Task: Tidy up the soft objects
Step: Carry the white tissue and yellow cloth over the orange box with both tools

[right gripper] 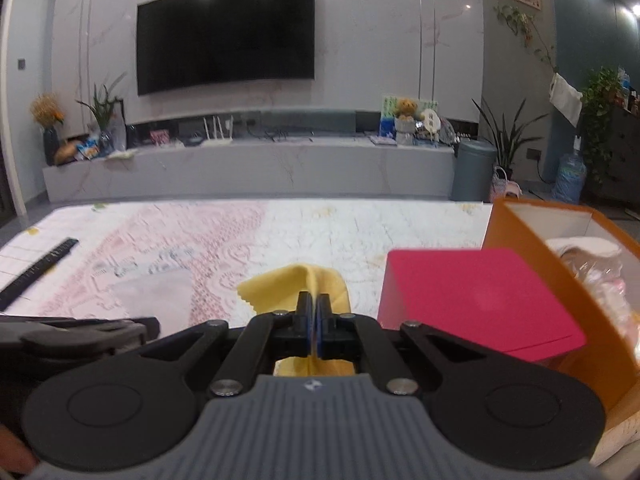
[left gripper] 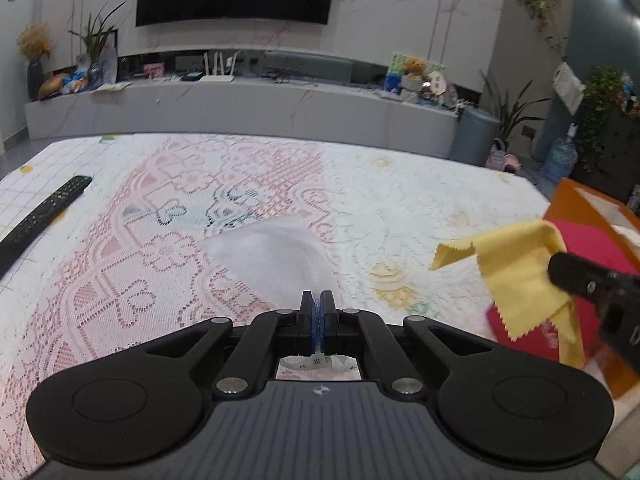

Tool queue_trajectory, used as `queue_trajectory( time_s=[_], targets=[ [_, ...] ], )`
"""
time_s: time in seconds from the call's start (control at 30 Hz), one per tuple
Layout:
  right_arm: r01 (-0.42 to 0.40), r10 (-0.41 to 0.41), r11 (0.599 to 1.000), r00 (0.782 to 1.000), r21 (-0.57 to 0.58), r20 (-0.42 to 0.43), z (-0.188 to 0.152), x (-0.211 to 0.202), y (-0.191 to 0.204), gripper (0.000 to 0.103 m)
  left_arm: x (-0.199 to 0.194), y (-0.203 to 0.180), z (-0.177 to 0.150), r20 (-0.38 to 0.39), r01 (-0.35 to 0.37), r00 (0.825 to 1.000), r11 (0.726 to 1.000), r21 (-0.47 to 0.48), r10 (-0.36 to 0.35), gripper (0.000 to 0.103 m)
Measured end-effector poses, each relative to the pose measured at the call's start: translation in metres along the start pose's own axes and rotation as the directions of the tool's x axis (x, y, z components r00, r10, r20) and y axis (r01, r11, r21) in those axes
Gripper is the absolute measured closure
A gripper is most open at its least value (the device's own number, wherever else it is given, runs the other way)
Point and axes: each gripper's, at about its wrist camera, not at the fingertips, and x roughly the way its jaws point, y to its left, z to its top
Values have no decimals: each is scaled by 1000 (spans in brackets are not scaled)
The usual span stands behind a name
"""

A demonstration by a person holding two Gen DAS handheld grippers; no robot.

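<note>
Tabletop orange box (right gripper: 520, 232) (white bundle (right gripper: 584, 246) inside)

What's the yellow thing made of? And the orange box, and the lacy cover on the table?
Yellow cloth: thin soft fabric, probably microfibre; it droops and has zigzag-cut edges.
Orange box: looks like stiff matte cardboard, with thin flat walls that are white inside.
Lace tablecloth: openwork lace, maybe cotton or synthetic; patterned with holes, pink showing through.

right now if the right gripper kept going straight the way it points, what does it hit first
Probably the lace tablecloth. The right gripper, shut on the yellow cloth, points slightly downward at open table left of the pink box; depth is unclear.
</note>
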Motion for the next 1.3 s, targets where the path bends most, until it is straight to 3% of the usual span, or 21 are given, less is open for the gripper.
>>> queue_trajectory(
  time_s=[0.2, 0.4, 0.67, 0.83, 0.9, 1.13, 1.3],
  targets=[
    [-35, 35, 999, 997, 7, 76, 7, -46, -20, 103, -39, -19, 6, 80, 62, 995, 998, 22, -64, 102],
    [-19, 8, 997, 988, 70, 157, 12, -84, -61, 103, -76, -67, 18, 134, 171, 974, 981, 89, -182, 102],
    [69, -118, 977, 963, 202, 241, 20, -119, -144, 103, -96, -155, 47, 137, 373, 906, 908, 192, -401, 102],
    [101, -170, 950, 961, 295, 219, 22, -127, -208, 103, -79, -217, 62, 42, 521, 839, 824, 222, -542, 102],
    [112, -184, 943, 961, 314, 207, 22, -128, -231, 103, -67, -241, 65, 7, 554, 821, 798, 236, -572, 102],
    [148, -200, 927, 973, 345, 119, 21, -107, -296, 103, -13, -310, 64, -148, 613, 788, 740, 276, -597, 102],
    [147, -164, 911, 986, 385, 12, 11, -83, -327, 103, 6, -332, 47, -240, 597, 802, 725, 342, -547, 102]
  ],
)
